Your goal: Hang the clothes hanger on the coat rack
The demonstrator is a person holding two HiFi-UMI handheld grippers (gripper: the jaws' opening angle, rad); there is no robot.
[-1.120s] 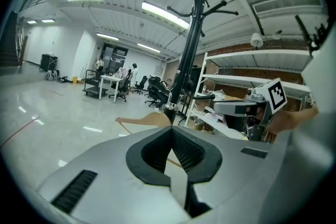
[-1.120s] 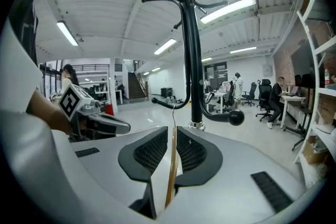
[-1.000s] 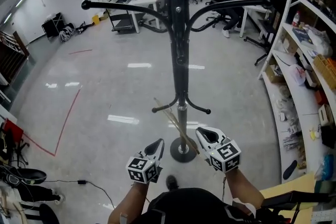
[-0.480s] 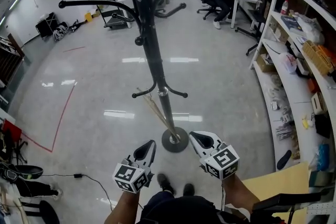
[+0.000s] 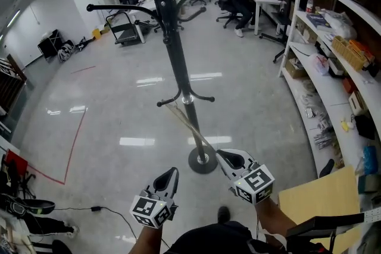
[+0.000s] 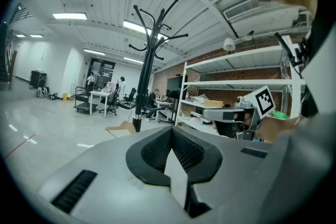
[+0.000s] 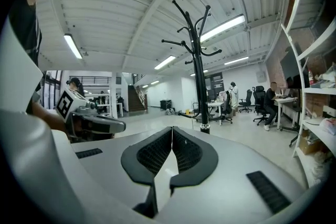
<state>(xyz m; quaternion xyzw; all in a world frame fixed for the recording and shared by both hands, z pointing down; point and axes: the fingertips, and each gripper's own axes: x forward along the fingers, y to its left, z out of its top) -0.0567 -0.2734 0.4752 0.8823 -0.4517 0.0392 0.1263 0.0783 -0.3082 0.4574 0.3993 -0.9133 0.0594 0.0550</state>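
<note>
Just now the left gripper point(image 5: 171, 172) and right gripper point(image 5: 224, 156), both pressed together and empty, hover near the coat rack point(image 5: 178, 62), a wooden hanger point(image 5: 188, 122) by its low hooks.

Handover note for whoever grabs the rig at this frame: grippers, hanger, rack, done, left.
Left gripper: jaws shut, nothing between them, held low in front of the person.
Right gripper: jaws shut, also empty, level with the left one.
Coat rack: stands on the floor just ahead of both grippers.
Clothes hanger: wooden, low on the rack, slanting down beside the pole. It looks hung there, but the contact point is too small to confirm.
Done: the hanger appears to be on the rack, and both grippers are clear of it.
Left: probably only a check that it sits securely.
</note>
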